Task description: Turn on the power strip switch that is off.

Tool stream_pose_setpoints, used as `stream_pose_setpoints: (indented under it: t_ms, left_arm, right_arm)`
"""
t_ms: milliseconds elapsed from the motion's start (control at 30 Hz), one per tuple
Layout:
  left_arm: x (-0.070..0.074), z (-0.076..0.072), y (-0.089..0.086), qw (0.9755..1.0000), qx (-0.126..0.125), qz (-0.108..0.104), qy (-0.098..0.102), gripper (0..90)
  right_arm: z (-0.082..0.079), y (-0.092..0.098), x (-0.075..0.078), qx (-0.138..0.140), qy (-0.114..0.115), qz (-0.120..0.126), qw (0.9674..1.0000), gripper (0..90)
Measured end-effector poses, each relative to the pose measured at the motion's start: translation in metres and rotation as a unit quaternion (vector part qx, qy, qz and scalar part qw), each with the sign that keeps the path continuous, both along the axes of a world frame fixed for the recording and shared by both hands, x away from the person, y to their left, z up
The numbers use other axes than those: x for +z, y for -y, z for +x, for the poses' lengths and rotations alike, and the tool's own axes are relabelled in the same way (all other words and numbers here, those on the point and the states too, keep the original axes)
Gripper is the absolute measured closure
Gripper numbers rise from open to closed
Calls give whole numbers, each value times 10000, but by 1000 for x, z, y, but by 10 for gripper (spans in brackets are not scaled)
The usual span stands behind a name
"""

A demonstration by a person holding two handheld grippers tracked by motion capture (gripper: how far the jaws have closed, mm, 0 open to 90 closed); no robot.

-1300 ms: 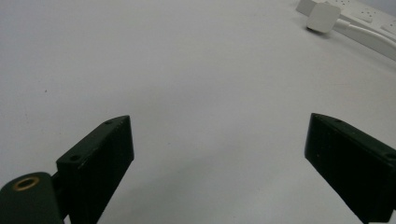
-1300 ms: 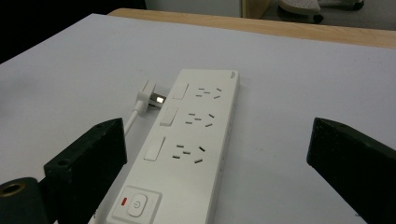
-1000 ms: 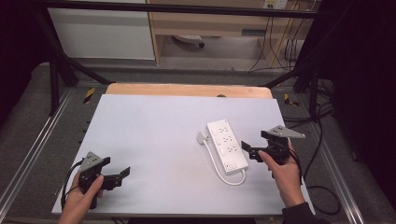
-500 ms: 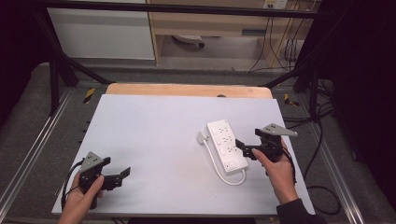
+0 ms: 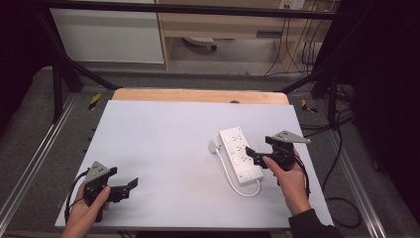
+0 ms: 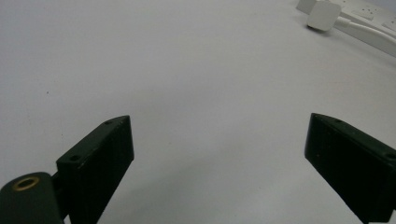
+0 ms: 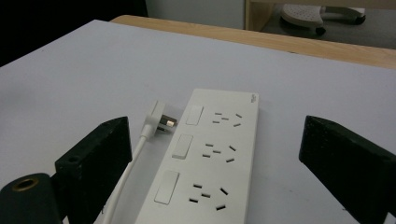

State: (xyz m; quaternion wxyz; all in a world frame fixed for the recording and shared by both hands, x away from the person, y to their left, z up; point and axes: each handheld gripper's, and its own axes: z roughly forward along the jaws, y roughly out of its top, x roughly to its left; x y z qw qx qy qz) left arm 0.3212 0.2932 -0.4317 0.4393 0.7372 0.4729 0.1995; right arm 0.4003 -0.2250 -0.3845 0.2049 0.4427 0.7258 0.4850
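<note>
The right gripper (image 5: 253, 154), jaws wide and empty, hangs over the white plastic three-socket power strip (image 7: 205, 158). Its white plug (image 7: 159, 120) lies just beside it. The left gripper (image 5: 130, 186) is open, empty, well apart.

Even overhead light brightens the white table (image 5: 163, 148); surroundings fall dark, and near jaws blur with soft shadows.

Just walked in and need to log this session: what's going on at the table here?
A person holds a gripper in each hand at a white table. The right gripper is open and reaching at a white power strip, its jaws standing either side of the strip in the right gripper view without touching it. The strip's cord loops round to its plug, lying unplugged beside it. The left gripper, also open, sits over bare table near the front left corner.
</note>
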Motion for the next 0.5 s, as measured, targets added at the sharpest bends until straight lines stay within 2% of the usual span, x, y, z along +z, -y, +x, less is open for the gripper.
stream_pose_setpoints:
  t_ms: [500]
  left_arm:
    - [0,0,1,10000,-17,20,-8,81]
  right_arm:
    - [4,-9,-4,110,-117,5,9999,95]
